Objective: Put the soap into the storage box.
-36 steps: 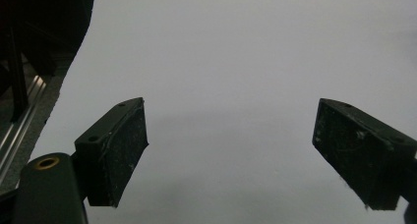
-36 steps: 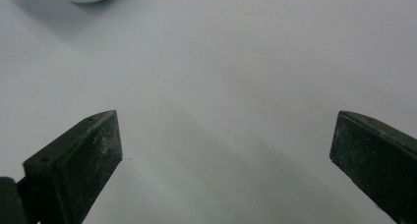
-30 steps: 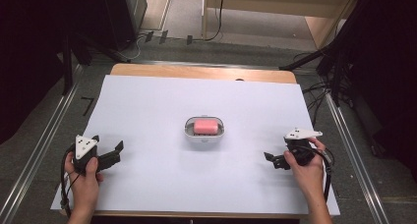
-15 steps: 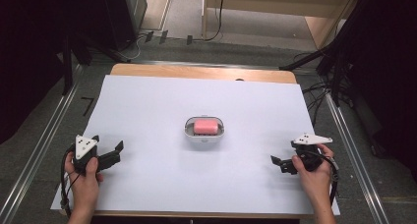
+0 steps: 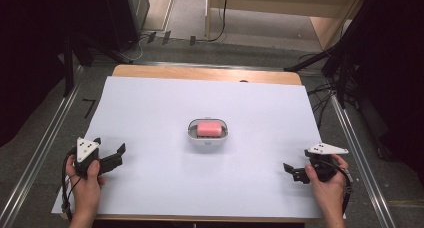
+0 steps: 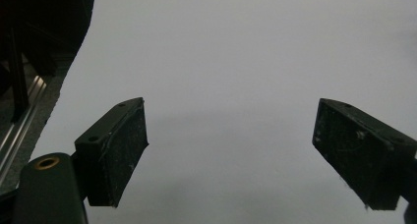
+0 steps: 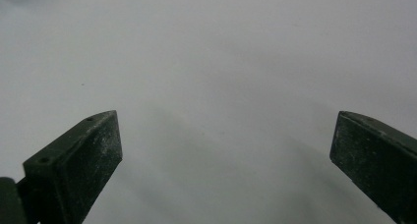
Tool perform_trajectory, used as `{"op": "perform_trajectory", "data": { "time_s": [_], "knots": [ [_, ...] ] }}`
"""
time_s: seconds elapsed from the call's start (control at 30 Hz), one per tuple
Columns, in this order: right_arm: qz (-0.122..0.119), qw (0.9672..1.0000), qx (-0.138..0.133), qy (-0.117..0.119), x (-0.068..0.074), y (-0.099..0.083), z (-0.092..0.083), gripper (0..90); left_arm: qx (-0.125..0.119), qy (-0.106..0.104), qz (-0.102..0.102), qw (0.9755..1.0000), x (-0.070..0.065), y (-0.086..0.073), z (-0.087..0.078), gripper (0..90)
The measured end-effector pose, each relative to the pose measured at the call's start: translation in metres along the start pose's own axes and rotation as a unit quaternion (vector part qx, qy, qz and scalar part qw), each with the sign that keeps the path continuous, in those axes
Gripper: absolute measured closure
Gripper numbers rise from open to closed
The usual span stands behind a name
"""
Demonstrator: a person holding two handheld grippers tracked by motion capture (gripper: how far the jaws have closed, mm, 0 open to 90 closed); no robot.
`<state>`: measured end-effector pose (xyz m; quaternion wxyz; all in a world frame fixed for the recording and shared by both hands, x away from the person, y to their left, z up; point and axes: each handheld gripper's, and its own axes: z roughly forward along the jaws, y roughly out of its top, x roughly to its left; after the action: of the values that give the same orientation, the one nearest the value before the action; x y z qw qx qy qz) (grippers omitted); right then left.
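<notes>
2 tongs wide, empty | left [image 5: 119, 154] | right [image 5: 291, 172] | soap [image 5: 209, 128] half-hidden in dish [image 5: 192, 136]

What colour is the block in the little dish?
Pink; the block in the white dish shows best in the high view.

A mark like "7" stands on the floor [image 5: 89, 107].

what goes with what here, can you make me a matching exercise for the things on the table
Things:
1. soap
2. dish
3. left hand-held gripper
4. right hand-held gripper

Descriptions:
a. white, at the middle of the table
b. near the table's right edge, open
c. pink, lying in the dish
d. near the table's left edge, open

Pairs: 1-c, 2-a, 3-d, 4-b
</notes>
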<state>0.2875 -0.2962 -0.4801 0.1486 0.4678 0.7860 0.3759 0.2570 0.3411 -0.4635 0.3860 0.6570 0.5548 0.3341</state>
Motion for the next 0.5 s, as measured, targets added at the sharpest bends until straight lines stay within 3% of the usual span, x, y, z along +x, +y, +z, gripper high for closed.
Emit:
{"op": "perform_trajectory", "data": {
  "time_s": [0.5],
  "knots": [
    [0.027,0.9992,-0.013,-0.025,-0.012,-0.022,-0.020,0.0,0.000,0.000,0.001,1.0000,0.000,0.000,0.000,14.1]
  ]
}}
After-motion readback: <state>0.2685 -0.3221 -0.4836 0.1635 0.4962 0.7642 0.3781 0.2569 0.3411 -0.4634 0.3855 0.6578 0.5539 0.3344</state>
